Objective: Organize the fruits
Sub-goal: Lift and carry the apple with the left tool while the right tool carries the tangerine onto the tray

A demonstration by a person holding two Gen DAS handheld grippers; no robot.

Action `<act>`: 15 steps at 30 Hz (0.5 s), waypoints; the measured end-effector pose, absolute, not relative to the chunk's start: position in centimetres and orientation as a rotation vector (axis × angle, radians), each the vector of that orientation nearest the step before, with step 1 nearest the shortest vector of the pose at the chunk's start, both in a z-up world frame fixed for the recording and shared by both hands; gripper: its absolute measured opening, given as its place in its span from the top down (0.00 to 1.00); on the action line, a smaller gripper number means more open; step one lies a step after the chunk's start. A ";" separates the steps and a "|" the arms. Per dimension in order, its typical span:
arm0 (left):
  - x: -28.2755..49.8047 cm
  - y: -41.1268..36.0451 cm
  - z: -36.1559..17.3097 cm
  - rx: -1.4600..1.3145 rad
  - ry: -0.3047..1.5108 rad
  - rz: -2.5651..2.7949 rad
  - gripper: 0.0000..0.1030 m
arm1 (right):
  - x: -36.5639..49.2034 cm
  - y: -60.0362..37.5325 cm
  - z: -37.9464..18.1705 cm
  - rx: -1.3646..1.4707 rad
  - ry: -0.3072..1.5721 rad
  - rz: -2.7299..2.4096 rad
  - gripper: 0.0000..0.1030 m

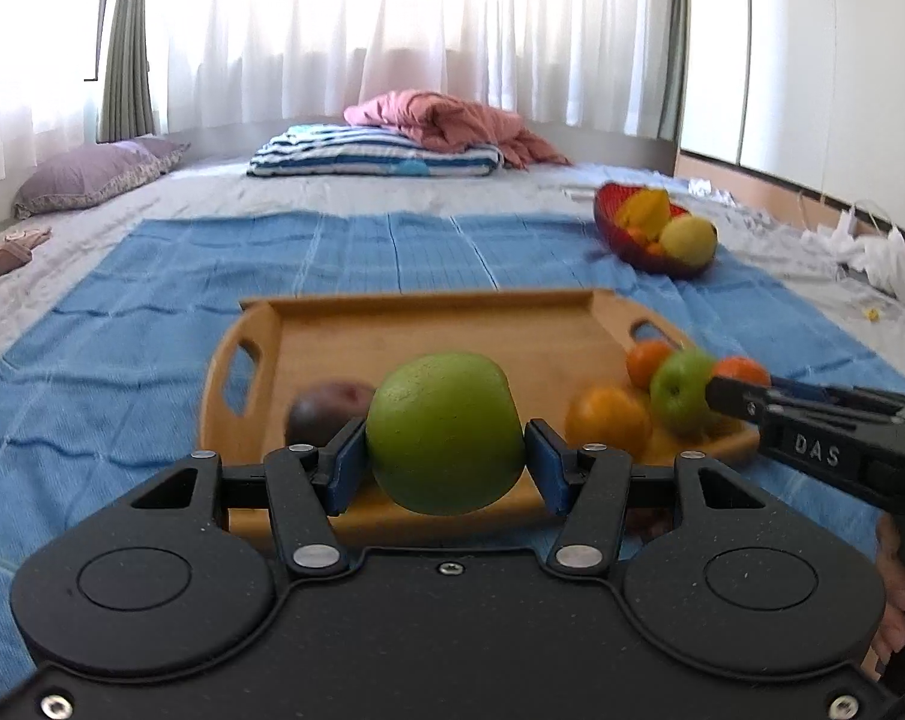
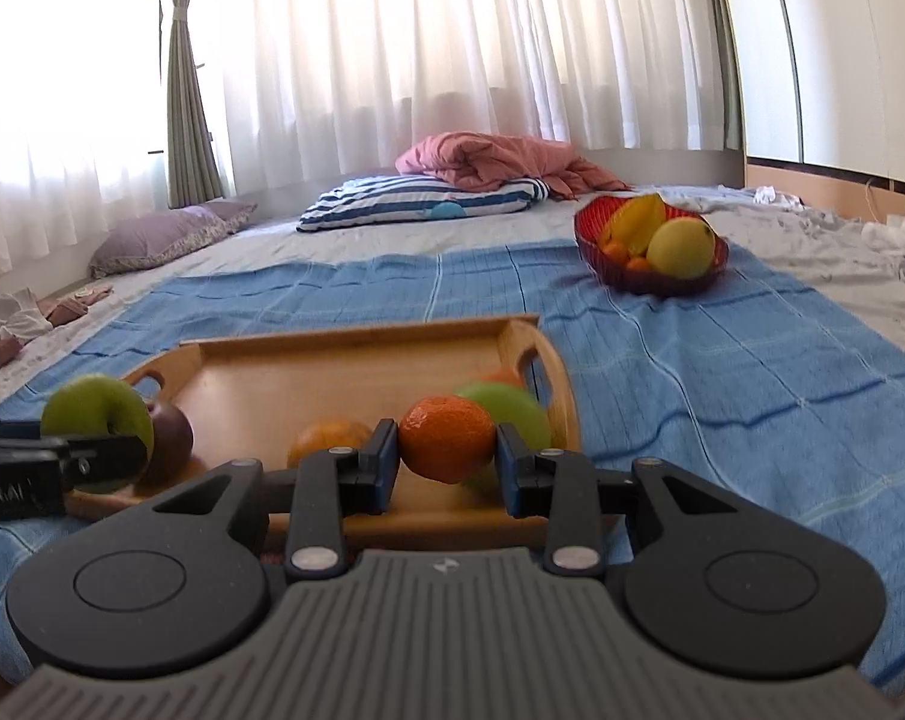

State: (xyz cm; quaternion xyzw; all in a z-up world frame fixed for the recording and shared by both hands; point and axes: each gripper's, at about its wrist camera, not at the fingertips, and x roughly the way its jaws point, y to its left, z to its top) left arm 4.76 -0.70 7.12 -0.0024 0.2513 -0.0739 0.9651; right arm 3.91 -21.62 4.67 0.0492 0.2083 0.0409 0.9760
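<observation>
My left gripper (image 1: 445,462) is shut on a large green apple (image 1: 446,429), held just above the near edge of a wooden tray (image 1: 428,324). My right gripper (image 2: 446,462) is shut on a small orange tangerine (image 2: 446,444) above the tray's (image 2: 344,342) near right part. In the tray lie a dark purple fruit (image 1: 326,411), an orange (image 1: 608,420), a second green apple (image 1: 683,387) and another tangerine (image 1: 647,360). The right gripper also shows in the left wrist view (image 1: 746,399); the left gripper shows in the right wrist view (image 2: 110,450).
A red bowl (image 1: 650,261) with yellow and orange fruit stands on the blue cloth (image 1: 344,252) at the far right, also in the right wrist view (image 2: 650,282). Folded striped and pink bedding (image 1: 392,147) and a purple pillow (image 1: 92,177) lie further back.
</observation>
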 end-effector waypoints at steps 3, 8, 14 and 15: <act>5.9 0.1 8.1 -0.004 0.491 -0.126 0.48 | 4.8 -21.6 5.4 0.094 0.420 0.086 0.63; 8.1 1.8 9.4 -0.033 0.501 -0.103 0.48 | 6.8 -21.7 6.5 0.083 0.426 0.092 0.63; 11.2 3.5 10.1 -0.067 0.541 -0.090 0.48 | 10.0 -22.1 7.5 0.110 0.468 0.110 0.63; 11.6 3.7 10.1 -0.074 0.549 -0.087 0.48 | 10.6 -22.1 7.6 0.114 0.483 0.116 0.63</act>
